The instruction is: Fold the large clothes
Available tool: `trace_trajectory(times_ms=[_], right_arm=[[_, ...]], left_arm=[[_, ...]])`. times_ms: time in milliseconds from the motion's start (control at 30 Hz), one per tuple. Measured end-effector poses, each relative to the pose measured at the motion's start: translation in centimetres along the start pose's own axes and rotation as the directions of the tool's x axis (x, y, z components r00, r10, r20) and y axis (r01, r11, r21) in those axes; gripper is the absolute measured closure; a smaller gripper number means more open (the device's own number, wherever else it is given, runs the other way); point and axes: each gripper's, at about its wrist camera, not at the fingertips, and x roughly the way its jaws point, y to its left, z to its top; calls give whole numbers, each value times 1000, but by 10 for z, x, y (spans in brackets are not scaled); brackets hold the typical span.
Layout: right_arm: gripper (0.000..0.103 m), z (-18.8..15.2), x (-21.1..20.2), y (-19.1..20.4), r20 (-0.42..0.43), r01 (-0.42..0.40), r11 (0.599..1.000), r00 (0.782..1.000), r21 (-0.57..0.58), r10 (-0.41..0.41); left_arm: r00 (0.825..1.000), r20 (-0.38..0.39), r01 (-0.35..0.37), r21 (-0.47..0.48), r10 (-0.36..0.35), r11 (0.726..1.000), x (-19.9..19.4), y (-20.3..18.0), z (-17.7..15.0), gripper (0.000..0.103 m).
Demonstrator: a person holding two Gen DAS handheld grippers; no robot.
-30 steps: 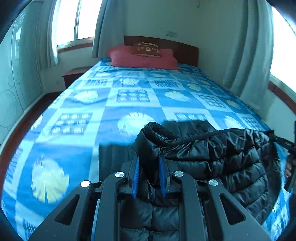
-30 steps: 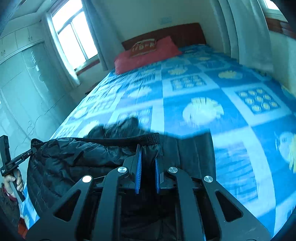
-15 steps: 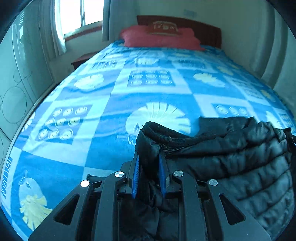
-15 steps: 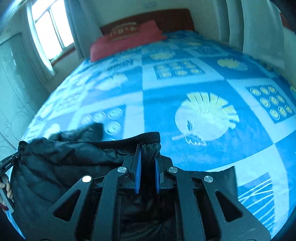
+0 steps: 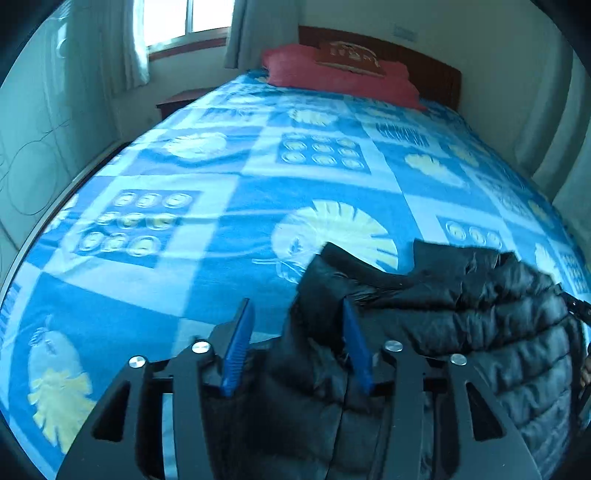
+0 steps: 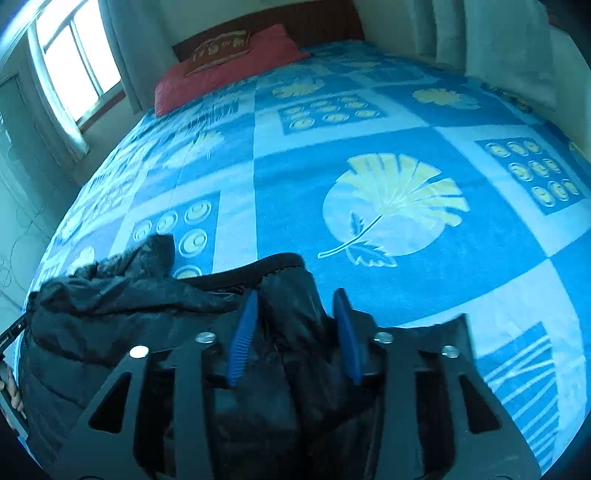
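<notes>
A bed fills the room, covered by a blue bedspread [image 5: 229, 236] checked with pale squares, leaf and circle prints. At its head lie one red pillow [image 5: 343, 77] and one smaller brown cushion [image 5: 349, 59] against a dark wooden headboard [image 5: 436, 74]; a window [image 5: 184, 18] with grey curtains stands left. One black quilted jacket [image 5: 480, 332] lies at the bed's near end. The left gripper [image 5: 299, 343] and right gripper [image 6: 291, 332] each have jaws opening, jacket edge loose between the blue pads
</notes>
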Motion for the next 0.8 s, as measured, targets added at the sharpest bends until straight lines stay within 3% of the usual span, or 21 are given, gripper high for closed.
trace_trajectory(times_ms=[67,167,267,333,467,567,667,800], right_arm=[[56,1,-18,5,33,-10,1000,999,16,9],[56,-4,-41,36,49,-85,996,995,-34,87],[56,-15,-53,79,39,-159,980,986,-121,164],[56,-22,-52,108,12,-209,964,977,-164,214],[57,-32,-35,147,-29,-228,951,974,-209,227],[67,-45,-15,166,-73,-225,947,974,-228,214],[69,-58,2,175,-98,-189,947,981,-259,169],[69,-68,26,168,-130,-169,956,981,-241,141]], left_arm=[[999,18,-38,-4,38,999,-17,0,4,53],[991,93,-94,10,92,996,-50,-18,5,53],[987,139,-78,-10,78,997,-67,-34,5,53],[988,151,30,-37,-24,999,-72,-47,3,53],[986,79,151,-7,-150,989,-55,-88,-14,53],[984,32,177,17,-178,984,-35,-116,-27,53],[988,-38,149,33,-147,988,-6,-131,-39,53],[991,-61,118,36,-115,992,18,-131,-45,53]])
